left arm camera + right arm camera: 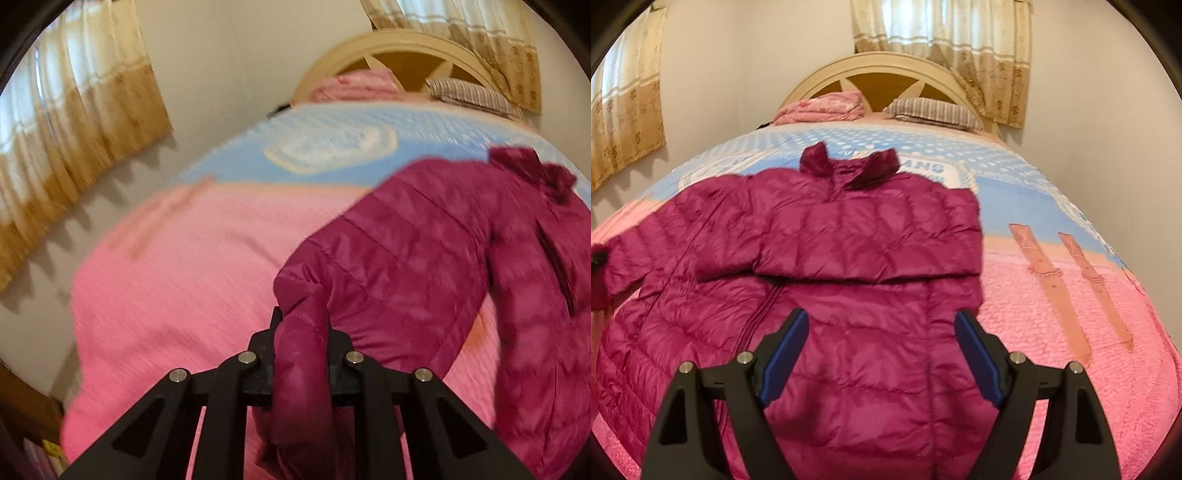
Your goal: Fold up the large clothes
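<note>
A magenta quilted puffer jacket (pixel 849 236) lies front up on the bed, collar toward the headboard, one sleeve folded across its chest. My left gripper (pixel 301 332) is shut on the cuff end of the jacket's other sleeve (pixel 388 258), holding it lifted off the bed. The jacket's body (pixel 535 295) spreads to the right in the left wrist view. My right gripper (pixel 881 332) is open and empty, hovering over the jacket's lower half, its blue pads (pixel 786 354) wide apart. The lifted sleeve shows at the left edge of the right wrist view (pixel 605 266).
The bed carries a pink and blue quilt (pixel 1071 295). A folded pink blanket (pixel 823 107) and a striped pillow (pixel 934 110) lie by the cream headboard (pixel 886 62). Curtains (pixel 945 44) hang behind. A wall and floor gap runs along the bed's left side (pixel 122 192).
</note>
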`<act>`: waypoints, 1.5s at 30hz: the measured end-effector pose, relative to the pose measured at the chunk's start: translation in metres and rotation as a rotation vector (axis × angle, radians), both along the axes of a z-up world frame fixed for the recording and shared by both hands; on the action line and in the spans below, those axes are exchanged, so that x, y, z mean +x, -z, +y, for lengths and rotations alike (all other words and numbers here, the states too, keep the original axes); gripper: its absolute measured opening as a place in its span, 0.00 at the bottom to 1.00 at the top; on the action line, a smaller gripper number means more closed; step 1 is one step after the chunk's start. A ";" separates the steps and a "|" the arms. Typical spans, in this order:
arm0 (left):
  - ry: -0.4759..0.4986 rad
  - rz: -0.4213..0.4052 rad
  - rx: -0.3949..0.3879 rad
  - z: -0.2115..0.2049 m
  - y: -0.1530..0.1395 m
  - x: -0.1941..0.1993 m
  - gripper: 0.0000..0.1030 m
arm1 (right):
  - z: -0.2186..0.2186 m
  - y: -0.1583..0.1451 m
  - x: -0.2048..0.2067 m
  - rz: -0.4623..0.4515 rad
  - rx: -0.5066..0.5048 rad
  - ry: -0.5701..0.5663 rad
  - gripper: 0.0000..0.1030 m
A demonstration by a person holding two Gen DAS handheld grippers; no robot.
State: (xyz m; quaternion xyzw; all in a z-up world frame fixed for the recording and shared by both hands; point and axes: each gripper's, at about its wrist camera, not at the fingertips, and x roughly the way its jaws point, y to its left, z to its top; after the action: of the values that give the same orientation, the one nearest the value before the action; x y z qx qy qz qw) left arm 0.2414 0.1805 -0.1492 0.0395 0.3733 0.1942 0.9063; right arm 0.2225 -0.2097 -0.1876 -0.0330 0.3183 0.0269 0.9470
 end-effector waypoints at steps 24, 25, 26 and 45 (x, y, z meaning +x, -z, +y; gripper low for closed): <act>0.411 -0.100 0.150 -0.222 -0.083 0.071 0.13 | -0.111 -0.006 0.010 0.021 -0.001 0.207 0.81; 0.432 -0.096 0.149 -0.235 -0.081 0.073 0.13 | -0.114 -0.004 0.010 0.024 0.004 0.212 0.81; 0.454 -0.091 0.148 -0.249 -0.078 0.077 0.12 | -0.118 -0.001 0.010 0.028 0.010 0.215 0.81; 0.493 -0.229 0.141 -0.318 -0.057 0.068 0.93 | -0.125 -0.003 0.012 0.048 0.065 0.191 0.81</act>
State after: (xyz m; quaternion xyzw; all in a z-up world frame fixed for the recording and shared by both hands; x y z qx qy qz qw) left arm 0.3095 -0.1370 -0.0920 0.1701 0.2333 -0.0034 0.9574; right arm 0.2349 -0.3349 -0.1843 0.0291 0.3415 -0.0525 0.9379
